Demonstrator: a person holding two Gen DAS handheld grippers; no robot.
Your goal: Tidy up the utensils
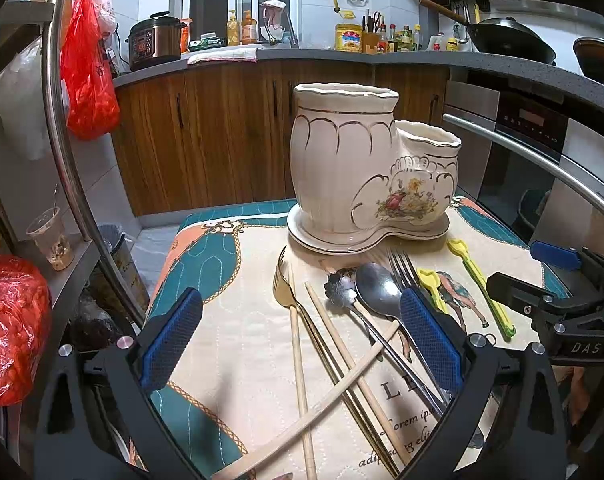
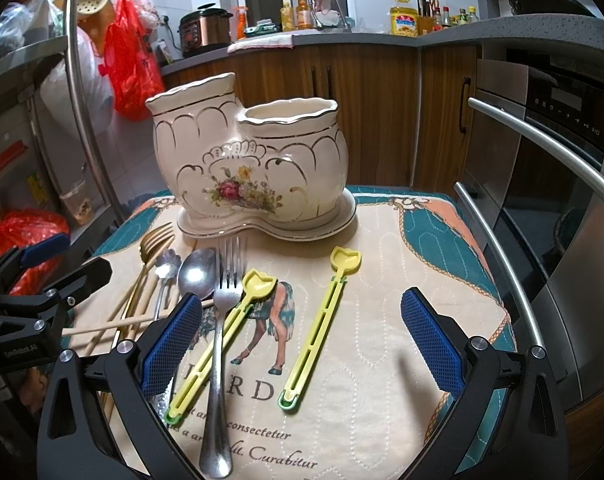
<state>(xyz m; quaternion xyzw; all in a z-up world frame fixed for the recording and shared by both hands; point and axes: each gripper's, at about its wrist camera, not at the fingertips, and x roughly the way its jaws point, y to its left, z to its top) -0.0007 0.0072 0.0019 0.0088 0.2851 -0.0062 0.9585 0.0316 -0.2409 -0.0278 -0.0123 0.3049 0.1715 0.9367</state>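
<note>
On the quilted mat [image 2: 382,264] before the ceramic holder [image 2: 250,160], the utensils lie loose: chopsticks [image 1: 298,360], gold fork [image 1: 286,288] and steel spoon [image 1: 378,288] under my left gripper [image 1: 302,344], steel fork [image 2: 222,320] and two yellow spoons [image 2: 322,320] under my right gripper [image 2: 302,344]. Both grippers hang spread wide and empty above them, ready, I judge, to pick pieces for the holder's two empty cups.

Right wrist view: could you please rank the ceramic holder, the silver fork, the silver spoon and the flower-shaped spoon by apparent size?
1. Ceramic holder
2. Silver fork, though it lies nearest the camera, which inflates it
3. Silver spoon, handle hidden behind the hand-held gripper
4. Flower-shaped spoon, handle partly hidden
</note>
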